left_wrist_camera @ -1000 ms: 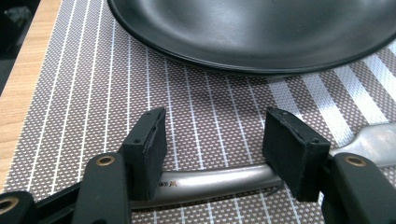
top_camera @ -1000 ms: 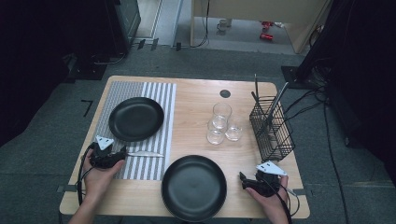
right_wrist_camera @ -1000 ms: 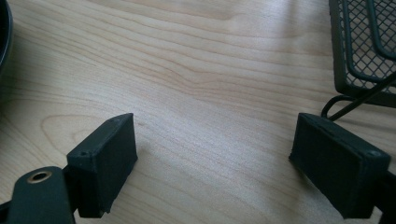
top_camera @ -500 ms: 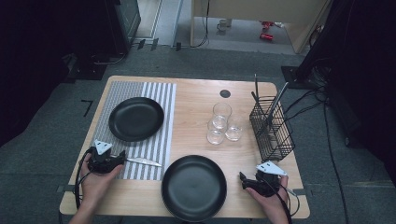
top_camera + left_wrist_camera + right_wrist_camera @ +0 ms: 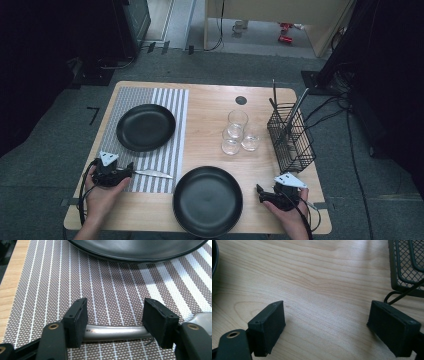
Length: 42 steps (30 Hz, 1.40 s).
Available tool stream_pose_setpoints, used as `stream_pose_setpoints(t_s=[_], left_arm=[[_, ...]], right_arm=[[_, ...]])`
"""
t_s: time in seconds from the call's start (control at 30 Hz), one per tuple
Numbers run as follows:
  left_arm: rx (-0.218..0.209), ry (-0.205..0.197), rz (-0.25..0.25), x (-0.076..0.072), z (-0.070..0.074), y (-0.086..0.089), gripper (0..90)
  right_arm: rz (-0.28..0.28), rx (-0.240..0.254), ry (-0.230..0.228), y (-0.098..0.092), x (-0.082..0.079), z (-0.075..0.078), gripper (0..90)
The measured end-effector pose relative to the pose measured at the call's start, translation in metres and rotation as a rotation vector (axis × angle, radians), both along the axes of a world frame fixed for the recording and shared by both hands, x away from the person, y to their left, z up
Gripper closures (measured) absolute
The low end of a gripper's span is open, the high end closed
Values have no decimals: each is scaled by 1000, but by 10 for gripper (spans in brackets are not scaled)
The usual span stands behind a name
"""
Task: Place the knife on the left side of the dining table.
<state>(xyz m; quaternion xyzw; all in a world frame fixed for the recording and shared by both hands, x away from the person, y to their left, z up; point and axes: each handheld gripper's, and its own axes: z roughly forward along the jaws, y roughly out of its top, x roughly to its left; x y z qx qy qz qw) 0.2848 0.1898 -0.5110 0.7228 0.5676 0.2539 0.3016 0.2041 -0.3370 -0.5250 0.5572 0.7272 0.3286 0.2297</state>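
The placemat (image 5: 165, 150) is grey-brown weave with white stripes — thin at one side, broad at the other. Both plates (image 5: 145, 127) are matte black, the knife (image 5: 117, 332) silvery steel, the table (image 5: 210, 105) pale wood grain, the cutlery basket (image 5: 291, 140) black wire mesh — the glasses (image 5: 237, 122) clear.

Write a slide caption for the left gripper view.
Open claw straddles a knife handle on the striped mat, plate beyond.

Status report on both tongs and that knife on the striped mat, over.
Left tongs just opened, astride the knife handle, no grip. Knife flat on striped mat. Right tongs open over bare wood. Nothing in the way.
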Motion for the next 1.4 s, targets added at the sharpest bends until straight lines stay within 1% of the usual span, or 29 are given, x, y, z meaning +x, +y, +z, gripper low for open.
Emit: stream_pose_setpoints(t_s=[0.07,0.17,0.23,0.3,0.37,0.4,0.5,0.6,0.67,0.83,0.87,0.93,1.03,1.1,1.17,1.2,1.3,1.4], left_arm=[[-8,2,-3,0,0,1,349],[-59,0,-11,1,2,5,307],[-88,-12,-11,0,5,6,286],[-106,-28,-15,-1,7,7,274],[-113,-46,-19,-2,10,6,259],[-119,-48,-19,-3,10,6,227],[-139,-60,-26,-4,12,4,190],[-145,-80,-41,-5,14,3,175],[-156,-93,-53,-6,15,1,161],[-167,-105,-75,-7,15,-3,139],[-168,-106,-77,-7,15,-4,137],[-173,-104,-82,-6,15,-6,128],[-184,-106,-90,-7,16,-6,118],[-189,-107,-91,-7,16,-7,117],[-190,-102,-98,-7,16,-9,117],[-189,-100,-97,-7,15,-10,117],[-188,-96,-101,-7,15,-11,117],[-186,-95,-105,-7,15,-13,117]], right_arm=[[0,0,0,0,0,0,135],[0,0,0,0,0,0,135],[0,0,0,0,0,0,135],[0,0,0,0,0,0,135],[0,0,0,0,0,0,135],[0,1,2,0,0,0,134],[0,-1,2,0,0,0,132],[0,-1,2,0,0,0,132],[1,-2,3,1,0,0,131],[2,-3,0,1,0,0,137],[-4,-9,-6,1,-1,0,146],[-21,-16,-35,2,-3,1,150],[-31,1,-55,3,-5,4,152],[-37,6,-77,4,-7,9,155],[-48,18,-112,5,-11,17,158],[-58,27,-140,5,-13,24,166],[-74,60,-196,4,-19,39,183],[-71,59,-229,6,-22,51,186]])
